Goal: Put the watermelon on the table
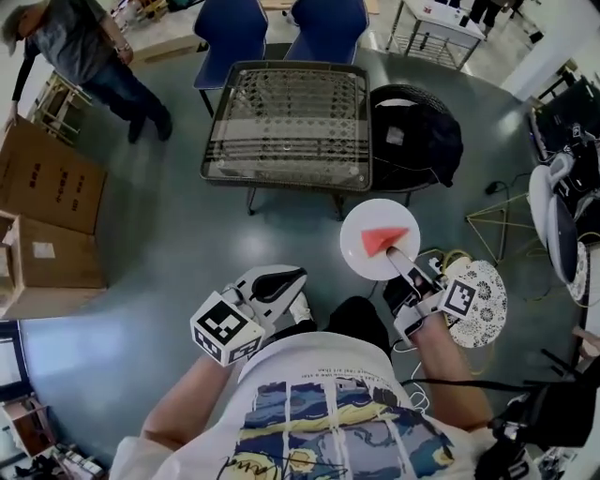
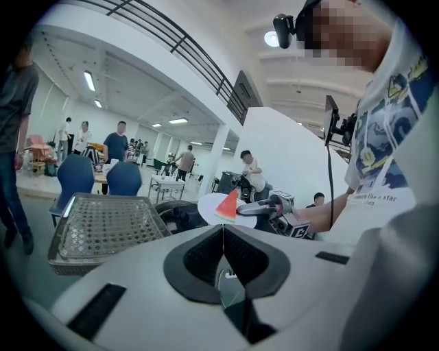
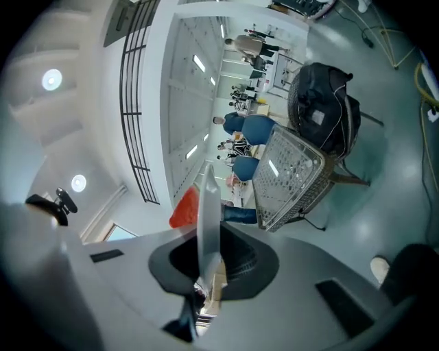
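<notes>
A red watermelon slice (image 1: 382, 240) lies on a white plate (image 1: 361, 258), and my right gripper (image 1: 398, 261) is shut on the plate's near rim, holding it above the floor. In the right gripper view the plate (image 3: 207, 206) stands edge-on between the jaws, with the slice (image 3: 184, 209) on its left face. The wicker table with a glass top (image 1: 286, 117) stands ahead, with nothing on it. My left gripper (image 1: 281, 278) is shut and holds nothing. Its own view shows the pads meeting (image 2: 223, 230), with the plate and slice (image 2: 228, 204) beyond them.
A black bag (image 1: 417, 131) fills a round chair right of the table. Two blue chairs (image 1: 232, 28) stand behind it. Cardboard boxes (image 1: 47, 178) and a standing person (image 1: 89, 47) are at the left. A patterned white disc (image 1: 483, 300) and cables lie at the right.
</notes>
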